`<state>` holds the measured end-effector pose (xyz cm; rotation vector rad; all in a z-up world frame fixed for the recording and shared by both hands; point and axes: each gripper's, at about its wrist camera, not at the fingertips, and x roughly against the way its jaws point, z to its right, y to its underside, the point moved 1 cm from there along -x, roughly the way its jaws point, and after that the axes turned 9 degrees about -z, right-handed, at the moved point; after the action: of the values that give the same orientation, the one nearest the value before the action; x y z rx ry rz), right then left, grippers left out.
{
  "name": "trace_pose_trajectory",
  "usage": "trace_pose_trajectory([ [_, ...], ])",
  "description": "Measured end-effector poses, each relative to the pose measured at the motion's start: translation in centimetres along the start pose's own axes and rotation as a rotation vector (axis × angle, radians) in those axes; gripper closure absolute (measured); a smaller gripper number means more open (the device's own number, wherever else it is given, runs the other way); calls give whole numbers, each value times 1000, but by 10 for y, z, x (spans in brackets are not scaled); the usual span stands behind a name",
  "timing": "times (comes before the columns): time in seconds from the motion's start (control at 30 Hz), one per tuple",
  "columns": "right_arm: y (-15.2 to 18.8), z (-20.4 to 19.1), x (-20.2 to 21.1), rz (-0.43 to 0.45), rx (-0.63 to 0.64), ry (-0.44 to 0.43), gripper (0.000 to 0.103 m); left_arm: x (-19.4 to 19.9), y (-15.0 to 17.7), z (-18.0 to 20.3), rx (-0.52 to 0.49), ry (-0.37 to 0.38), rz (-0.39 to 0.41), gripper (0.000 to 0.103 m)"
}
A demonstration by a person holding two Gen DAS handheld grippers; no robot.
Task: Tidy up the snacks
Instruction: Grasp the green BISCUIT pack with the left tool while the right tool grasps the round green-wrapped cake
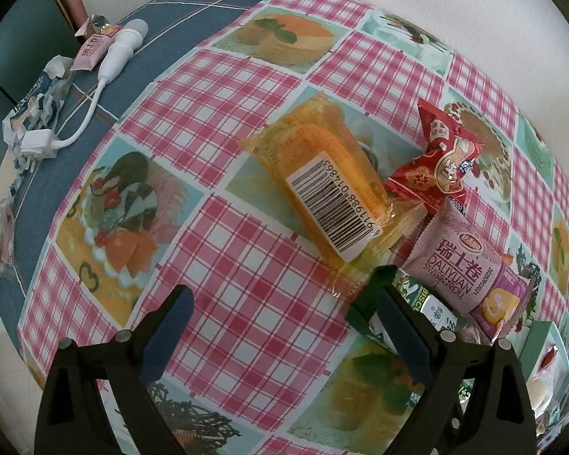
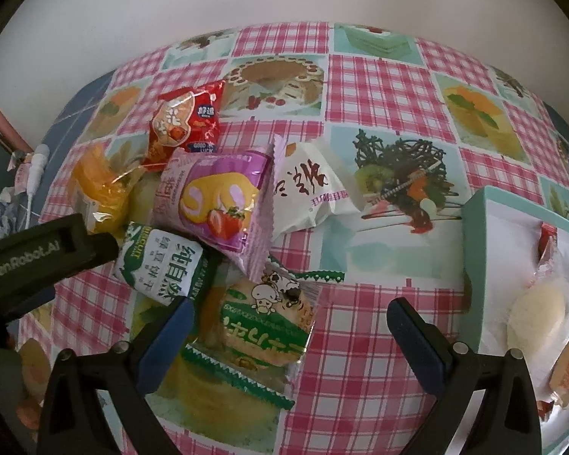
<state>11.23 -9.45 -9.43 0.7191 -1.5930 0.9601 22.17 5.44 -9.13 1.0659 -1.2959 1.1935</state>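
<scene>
Left wrist view: the left gripper (image 1: 284, 309) gapes wide, empty, above the cloth (image 1: 223, 265); an orange cake (image 1: 322, 185), red pack (image 1: 442, 163) and pink roll (image 1: 470, 269) crowd its right finger. A white cable (image 1: 106, 64) lies far left.

Right wrist view: the right gripper (image 2: 290, 322) is wide open and empty, over a green biscuit (image 2: 265, 326). The box (image 2: 478, 250) sits right, a white pack (image 2: 307, 189) beyond.

Glossy printed oilcloth (image 1: 223, 265) is covering the surface, clear shiny film is wrapping the orange cake (image 1: 322, 189), crinkled foil-like plastic is sheathing the pink Swiss roll (image 2: 216, 197) and red packet (image 2: 187, 121), and the white packet (image 2: 307, 189) is looking matt.
</scene>
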Motion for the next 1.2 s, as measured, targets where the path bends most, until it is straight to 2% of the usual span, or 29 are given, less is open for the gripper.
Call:
trace_pose_trajectory([
  [0.3,0,-4,-14,-17,26,51,0,4,0,5,-20,11,2,6],
  [0.47,0,2,-15,-17,20,65,1,9,2,15,-48,57,4,6],
  [0.87,0,22,-11,-19,-9,93,12,11,17,72,-269,90,21,6],
  [1.2,1,35,-5,-9,-29,99,17,-7,17,84,-340,62,-6,6],
])
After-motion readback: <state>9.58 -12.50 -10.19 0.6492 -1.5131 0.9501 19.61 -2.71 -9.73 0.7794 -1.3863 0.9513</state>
